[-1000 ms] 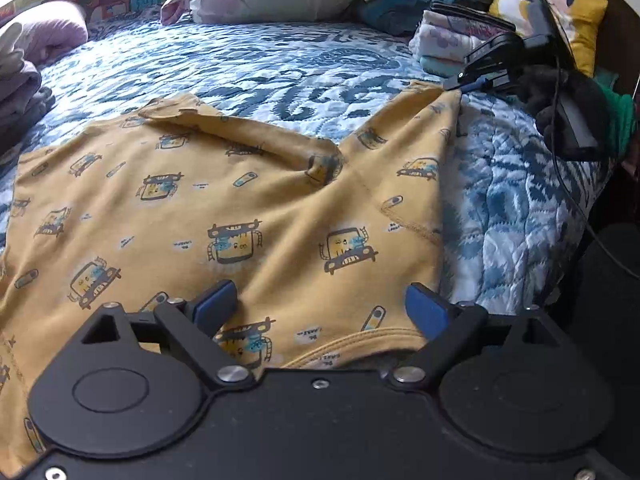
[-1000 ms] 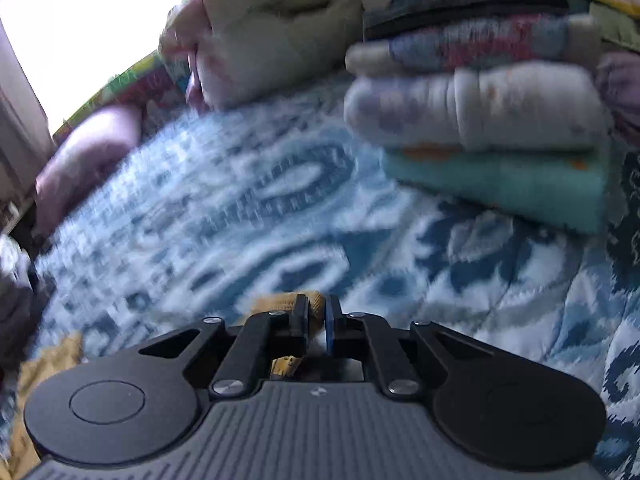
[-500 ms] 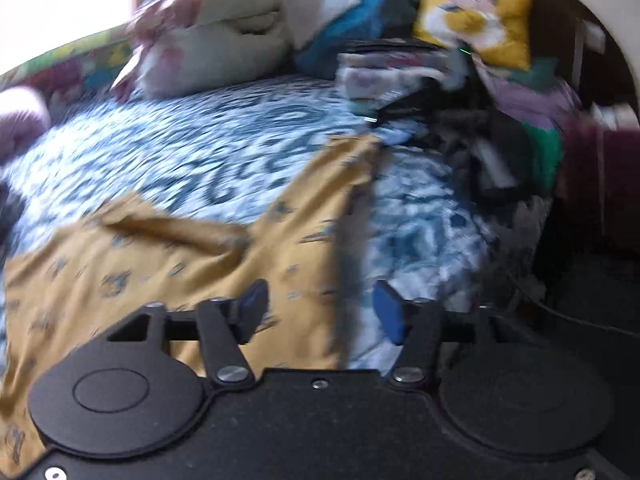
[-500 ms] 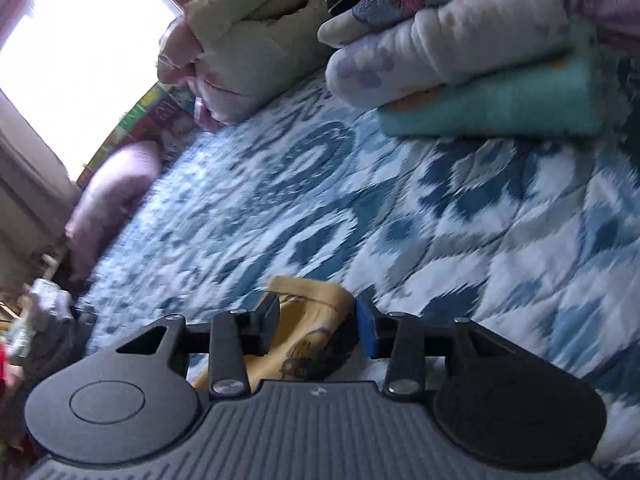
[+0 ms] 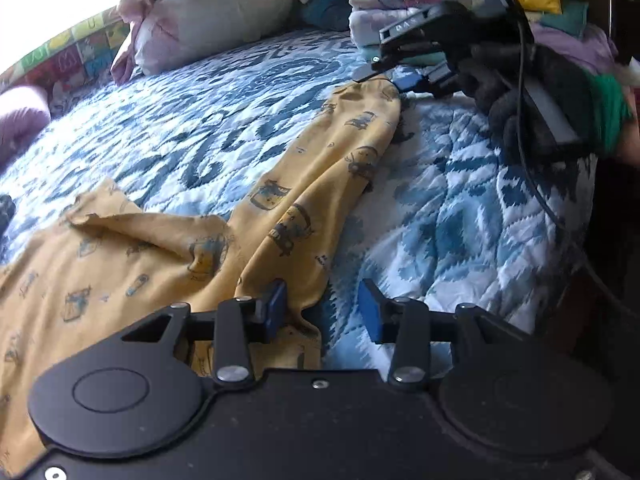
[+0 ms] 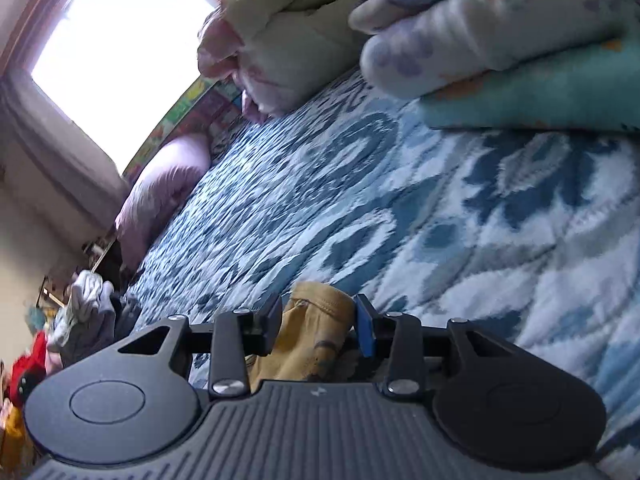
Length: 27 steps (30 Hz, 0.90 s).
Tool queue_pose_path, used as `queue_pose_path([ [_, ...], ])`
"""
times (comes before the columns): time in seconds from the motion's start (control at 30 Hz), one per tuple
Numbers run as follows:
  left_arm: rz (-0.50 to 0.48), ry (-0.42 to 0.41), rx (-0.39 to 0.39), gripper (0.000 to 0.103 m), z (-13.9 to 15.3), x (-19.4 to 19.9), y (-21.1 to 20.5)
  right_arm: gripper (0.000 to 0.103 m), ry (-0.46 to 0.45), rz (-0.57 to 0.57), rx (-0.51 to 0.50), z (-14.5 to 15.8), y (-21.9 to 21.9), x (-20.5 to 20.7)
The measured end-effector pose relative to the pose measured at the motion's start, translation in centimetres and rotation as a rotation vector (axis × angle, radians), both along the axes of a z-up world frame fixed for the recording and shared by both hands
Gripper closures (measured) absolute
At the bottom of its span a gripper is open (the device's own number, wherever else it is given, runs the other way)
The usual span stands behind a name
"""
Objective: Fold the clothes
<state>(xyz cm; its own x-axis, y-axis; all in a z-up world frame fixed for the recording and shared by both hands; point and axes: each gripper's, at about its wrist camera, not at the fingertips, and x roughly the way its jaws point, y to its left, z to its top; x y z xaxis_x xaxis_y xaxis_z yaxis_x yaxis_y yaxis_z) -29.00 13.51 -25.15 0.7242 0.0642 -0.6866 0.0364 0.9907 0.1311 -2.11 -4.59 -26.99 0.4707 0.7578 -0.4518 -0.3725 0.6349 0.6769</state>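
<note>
A yellow printed garment (image 5: 132, 264) lies spread on the blue-and-white quilt (image 5: 208, 120), one long sleeve (image 5: 352, 140) stretched toward the far right. My left gripper (image 5: 322, 312) hovers low over the garment's near right edge. Its jaws are closing, a fold of yellow cloth sits beside the left pad, and neither pad presses on it. My right gripper (image 6: 317, 326) stands open over the sleeve's cuff (image 6: 316, 304), which lies loosely between its fingers on the quilt. In the left wrist view the right gripper (image 5: 390, 74) sits at the sleeve's far end, held by a dark-gloved hand (image 5: 520, 92).
A stack of folded clothes (image 6: 500, 40) rises just behind the right gripper. Pillows and bedding (image 5: 208, 12) are piled at the head of the bed, with a purple pillow (image 6: 160, 196) at the far left. The bed's right edge (image 5: 560, 240) drops off. A black cable (image 5: 524, 140) hangs there.
My left gripper has narrowed and slid right to the garment's right edge. My right gripper has opened off the cuff, sunk toward the quilt and rolled.
</note>
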Motion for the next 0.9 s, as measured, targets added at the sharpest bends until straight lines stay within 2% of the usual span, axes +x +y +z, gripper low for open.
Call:
queue_pose_path([
  [0.07, 0.004, 0.012, -0.002, 0.062, 0.2, 0.2, 0.0, 0.063, 0.002, 0.012, -0.003, 0.0, 0.3, 0.2],
  [0.2, -0.005, 0.041, 0.038, 0.067, 0.6, 0.6, -0.6, 0.077, 0.011, -0.004, -0.013, -0.2, 0.6, 0.5],
  [0.27, -0.004, 0.051, 0.053, 0.072, 0.7, 0.8, -0.7, 0.079, 0.015, -0.014, -0.015, -0.4, 0.7, 0.6],
  [0.43, 0.033, 0.060, 0.094, 0.098, 0.8, 0.5, -0.7, 0.086, -0.014, -0.004, -0.034, -0.4, 0.9, 0.1],
  [0.47, 0.044, 0.054, 0.096, 0.098, 0.9, 0.5, -0.8, 0.088, -0.020, 0.001, -0.038, -0.3, 1.0, 0.0],
  [0.53, 0.048, 0.041, 0.057, 0.099, 1.5, 0.3, -1.1, 0.090, -0.040, 0.012, -0.034, 0.0, 1.1, -0.3],
  [0.67, -0.002, 0.027, -0.114, 0.100, 3.3, -0.6, -1.7, 0.090, -0.091, -0.039, 0.017, 1.3, -0.2, -0.8],
  [0.77, -0.004, 0.080, -0.219, 0.098, 1.9, -0.3, -0.8, 0.090, -0.113, -0.068, 0.043, 1.8, -1.1, -0.8],
  [0.83, -0.003, 0.080, -0.238, 0.094, 1.4, -0.9, -0.6, 0.090, -0.090, -0.066, -0.002, 1.3, -0.9, -0.5],
  [0.9, -0.001, 0.062, -0.214, 0.094, 2.0, -1.9, -0.3, 0.089, -0.066, -0.059, -0.036, 0.8, -0.6, -0.1],
])
